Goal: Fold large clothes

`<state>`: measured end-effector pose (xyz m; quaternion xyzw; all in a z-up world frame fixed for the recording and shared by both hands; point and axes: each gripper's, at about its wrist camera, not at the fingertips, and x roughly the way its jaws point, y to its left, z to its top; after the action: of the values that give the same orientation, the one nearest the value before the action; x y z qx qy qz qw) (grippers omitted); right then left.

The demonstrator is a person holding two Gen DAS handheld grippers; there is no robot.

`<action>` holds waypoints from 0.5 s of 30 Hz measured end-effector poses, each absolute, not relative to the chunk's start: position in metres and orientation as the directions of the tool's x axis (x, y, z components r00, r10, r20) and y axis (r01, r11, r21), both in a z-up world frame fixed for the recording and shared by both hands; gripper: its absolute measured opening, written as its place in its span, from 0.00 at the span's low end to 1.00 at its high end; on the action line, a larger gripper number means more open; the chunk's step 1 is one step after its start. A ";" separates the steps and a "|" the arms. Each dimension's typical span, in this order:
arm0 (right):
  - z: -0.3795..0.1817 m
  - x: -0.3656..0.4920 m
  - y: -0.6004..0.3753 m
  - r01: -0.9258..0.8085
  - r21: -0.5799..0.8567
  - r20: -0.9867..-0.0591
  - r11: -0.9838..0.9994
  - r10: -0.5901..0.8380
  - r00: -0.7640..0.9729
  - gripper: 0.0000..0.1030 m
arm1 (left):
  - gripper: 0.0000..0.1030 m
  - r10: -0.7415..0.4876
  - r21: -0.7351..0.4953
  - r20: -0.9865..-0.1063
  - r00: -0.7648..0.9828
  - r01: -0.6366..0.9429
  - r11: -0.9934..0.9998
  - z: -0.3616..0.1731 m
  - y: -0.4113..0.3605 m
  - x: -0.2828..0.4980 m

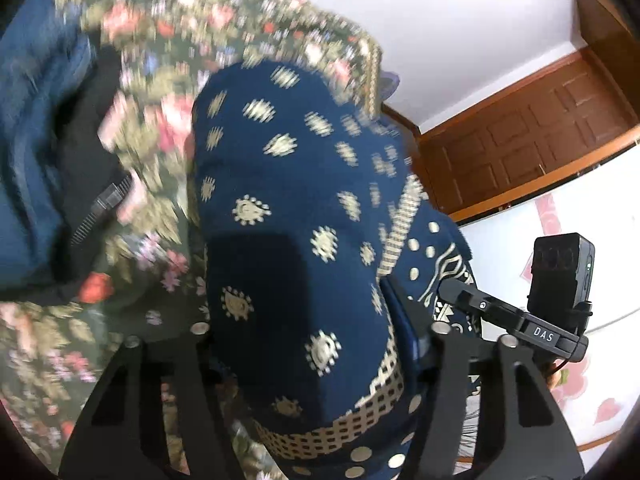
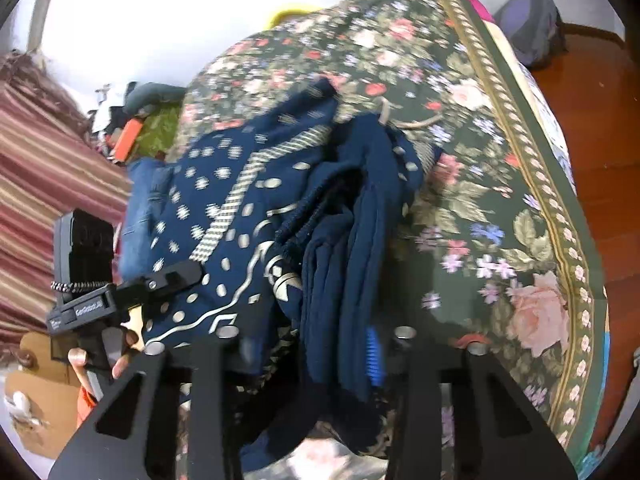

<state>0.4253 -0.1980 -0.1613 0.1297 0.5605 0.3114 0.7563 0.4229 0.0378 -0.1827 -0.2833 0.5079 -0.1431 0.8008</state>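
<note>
Navy garment (image 1: 296, 216) with cream print is bunched in a heap on the floral bedspread (image 2: 480, 184), near the bed's near edge. Left hand-held gripper (image 1: 316, 332): cloth is draped thick between and over the fingers and hides the tips; the jaws stand partway apart with the fabric filling the gap, so it reads as clamped on the garment. Right hand-held gripper (image 2: 316, 340): jaws narrow, pleated navy folds bunched between the fingers; a blue pad (image 2: 374, 356) presses the fold on the right side, so it is gripping cloth too. In the right wrist view the left unit shows at far left with a hand (image 2: 120, 360) around its handle; in the left wrist view the right unit's camera block (image 1: 562, 276) sits at right, just beside the garment. Around: denim piece (image 2: 140, 208) left of the heap, touching it; an orange item (image 2: 128, 138) and a green cloth (image 2: 160, 128) further back on the left; striped fabric (image 2: 48, 184) at far left; purple bag (image 2: 532, 24) on the wooden floor (image 2: 600, 152) past the bed's far right corner. Brown wooden door (image 1: 532, 140) and white wall (image 1: 460, 28) behind. The left view is motion-blurred, so bedspread detail there is unclear. A bulge of garment blocks most of the left view.
</note>
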 end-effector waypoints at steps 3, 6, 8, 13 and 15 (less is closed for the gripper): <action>-0.133 0.416 -0.177 -0.389 0.507 -0.764 0.769 0.610 0.211 0.27 | 0.56 -0.467 -0.556 -0.728 0.501 -0.032 0.831 -0.143 0.052 0.409; -0.105 0.409 -0.153 -0.436 0.501 -0.739 0.747 0.632 0.235 0.26 | 0.56 -0.441 -0.542 -0.705 0.555 -0.021 0.840 -0.110 0.079 0.390; -0.087 0.406 -0.134 -0.472 0.500 -0.714 0.726 0.654 0.250 0.26 | 0.56 -0.422 -0.534 -0.687 0.591 -0.017 0.845 -0.090 0.097 0.377; -0.049 0.401 -0.070 -0.567 0.470 -0.664 0.676 0.694 0.278 0.26 | 0.56 -0.333 -0.479 -0.654 0.679 -0.031 0.877 -0.036 0.152 0.355; -0.039 0.401 -0.043 -0.600 0.464 -0.644 0.651 0.714 0.277 0.26 | 0.56 -0.294 -0.457 -0.642 0.708 -0.045 0.888 -0.022 0.177 0.348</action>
<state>0.4007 -0.0428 -0.0390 0.0648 0.4376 0.4124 0.7964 0.3481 0.1766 -0.0216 -0.2259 0.3760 -0.0694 0.8960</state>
